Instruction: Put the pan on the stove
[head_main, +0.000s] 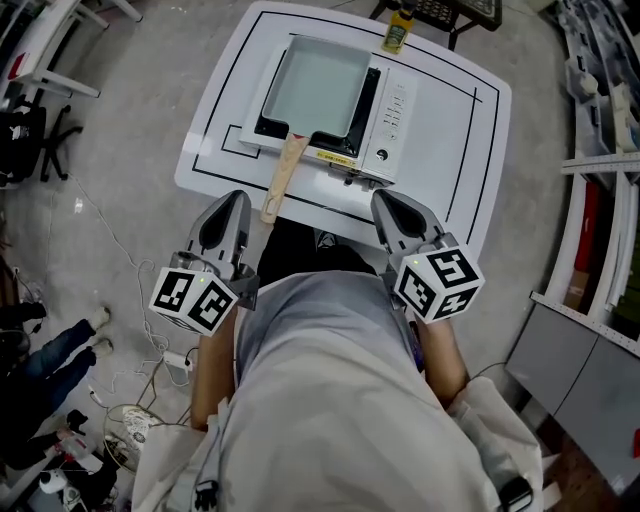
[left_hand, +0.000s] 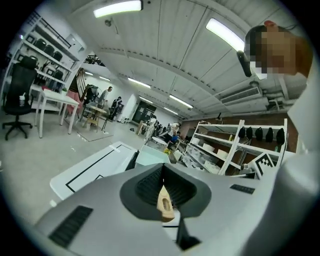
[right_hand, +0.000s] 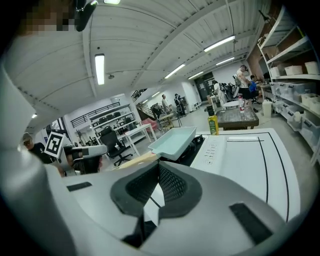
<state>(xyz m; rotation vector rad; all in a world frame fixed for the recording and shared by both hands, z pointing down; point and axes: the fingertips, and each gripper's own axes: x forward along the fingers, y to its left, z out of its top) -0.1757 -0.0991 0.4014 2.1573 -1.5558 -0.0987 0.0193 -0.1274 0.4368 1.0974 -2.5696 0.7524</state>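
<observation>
A pale teal rectangular pan (head_main: 315, 85) sits on the white tabletop stove (head_main: 392, 120), its wooden handle (head_main: 283, 178) pointing toward me over the table's front edge. My left gripper (head_main: 237, 196) hangs just left of the handle's end, apart from it, jaws shut on nothing. My right gripper (head_main: 384, 196) hovers at the table's near edge, right of the handle, also shut and empty. In the left gripper view the handle (left_hand: 165, 202) shows past the closed tips of the left gripper (left_hand: 162, 168), the pan (left_hand: 150, 156) beyond. The right gripper view shows the pan (right_hand: 175, 140) ahead of the right gripper (right_hand: 159, 164).
The white table (head_main: 455, 150) has black outline markings. A yellow bottle (head_main: 397, 30) stands behind it on a dark stand. Shelving (head_main: 600, 200) runs along the right. An office chair (head_main: 25, 135) and floor cables (head_main: 130, 420) lie to the left, with a person's legs (head_main: 50, 345).
</observation>
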